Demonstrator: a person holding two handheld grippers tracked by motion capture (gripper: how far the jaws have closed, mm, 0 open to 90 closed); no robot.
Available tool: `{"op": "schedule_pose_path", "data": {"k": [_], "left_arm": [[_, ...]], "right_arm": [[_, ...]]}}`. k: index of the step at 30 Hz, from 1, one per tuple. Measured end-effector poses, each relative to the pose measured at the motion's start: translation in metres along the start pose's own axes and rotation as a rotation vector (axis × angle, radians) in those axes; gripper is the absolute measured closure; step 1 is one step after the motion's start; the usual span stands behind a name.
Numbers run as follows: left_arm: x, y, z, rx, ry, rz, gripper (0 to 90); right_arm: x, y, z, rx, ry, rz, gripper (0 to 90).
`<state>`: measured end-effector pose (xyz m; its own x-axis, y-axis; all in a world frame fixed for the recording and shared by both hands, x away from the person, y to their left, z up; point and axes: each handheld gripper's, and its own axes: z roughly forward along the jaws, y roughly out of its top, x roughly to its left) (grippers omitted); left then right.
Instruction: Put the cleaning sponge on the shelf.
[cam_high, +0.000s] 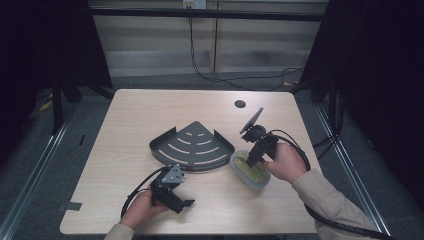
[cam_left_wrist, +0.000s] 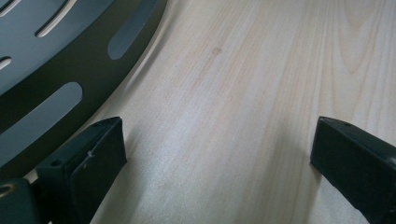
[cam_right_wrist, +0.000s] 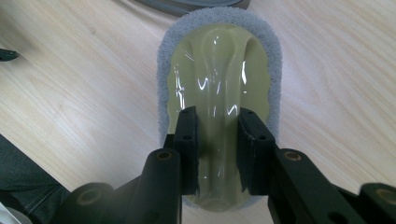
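Note:
An oval scrubbing pad with a yellow-green plastic grip and a grey pad rim lies on the table to the right of a dark fan-shaped slotted rack. My right gripper is shut on the raised grip of the scrubbing pad, one jaw on each side of it. My left gripper stands open near the table's front edge, just in front of the rack, with bare wood between its jaws. In the left gripper view the rack's curved slotted wall lies at the upper left.
The wooden table has a round cable hole at the back right. Black cables trail from both grippers. Dark frame posts stand at the table's left and right sides.

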<state>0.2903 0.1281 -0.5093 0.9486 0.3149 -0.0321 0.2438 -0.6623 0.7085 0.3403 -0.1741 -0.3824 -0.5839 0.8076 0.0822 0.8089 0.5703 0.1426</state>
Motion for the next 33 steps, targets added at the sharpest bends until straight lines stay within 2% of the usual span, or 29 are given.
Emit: {"op": "schedule_pose_path", "data": {"k": [17, 29, 33], "left_arm": [[0.0, 0.0, 0.0, 0.001, -0.001, 0.0, 2.8], [0.0, 0.0, 0.0, 0.004, -0.002, 0.0, 2.8], [0.0, 0.0, 0.0, 0.003, -0.004, 0.0, 2.8]], "right_arm": [[-0.003, 0.012, -0.01, 0.013, -0.005, -0.013, 72.0], [0.003, 0.028, -0.024, -0.001, -0.017, -0.024, 72.0], [0.004, 0.033, -0.027, -0.012, -0.007, -0.029, 71.9]]}}
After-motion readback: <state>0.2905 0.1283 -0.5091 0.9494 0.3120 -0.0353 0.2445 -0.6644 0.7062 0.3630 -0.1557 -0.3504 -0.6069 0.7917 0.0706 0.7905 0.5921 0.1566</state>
